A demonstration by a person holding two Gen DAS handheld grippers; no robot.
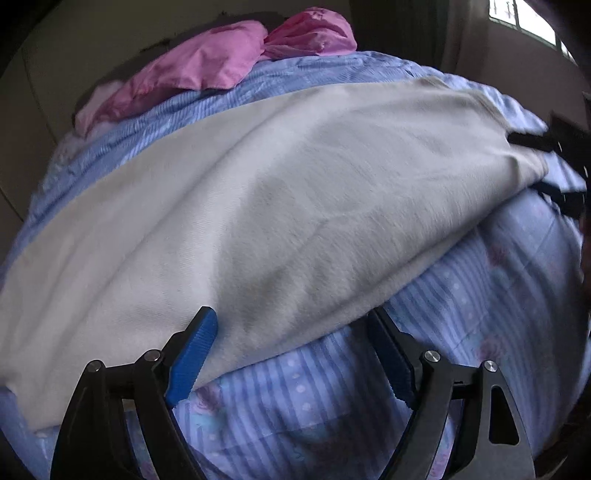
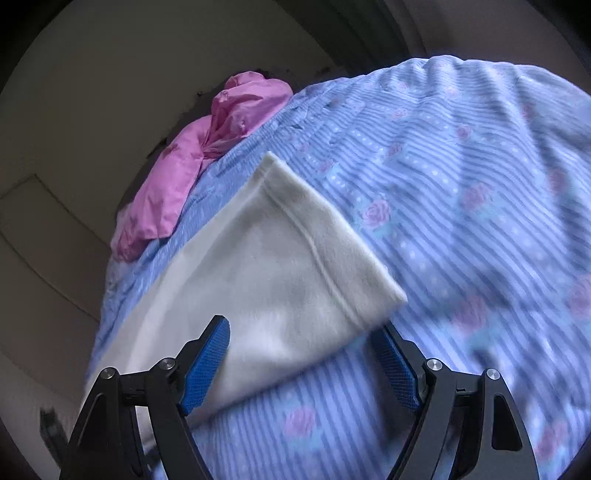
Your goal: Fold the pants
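Pale grey-white fleece pants [image 1: 258, 206] lie spread along a bed with a blue striped floral cover [image 1: 480, 280]. My left gripper [image 1: 291, 321] is open, its blue pads straddling the near edge of the pants. In the right wrist view the hemmed leg end of the pants [image 2: 280, 258] lies flat on the cover [image 2: 480, 184]. My right gripper [image 2: 303, 328] is open, its pads on either side of the near corner of that leg end. The right gripper also shows as a dark blurred shape at the right edge of the left wrist view [image 1: 554, 162].
Pink bedding [image 1: 221, 62] is bunched at the far head of the bed, also in the right wrist view [image 2: 207, 147]. A beige wall stands beyond it. A window [image 1: 524, 22] is at the upper right. Bare cover spreads right of the pants.
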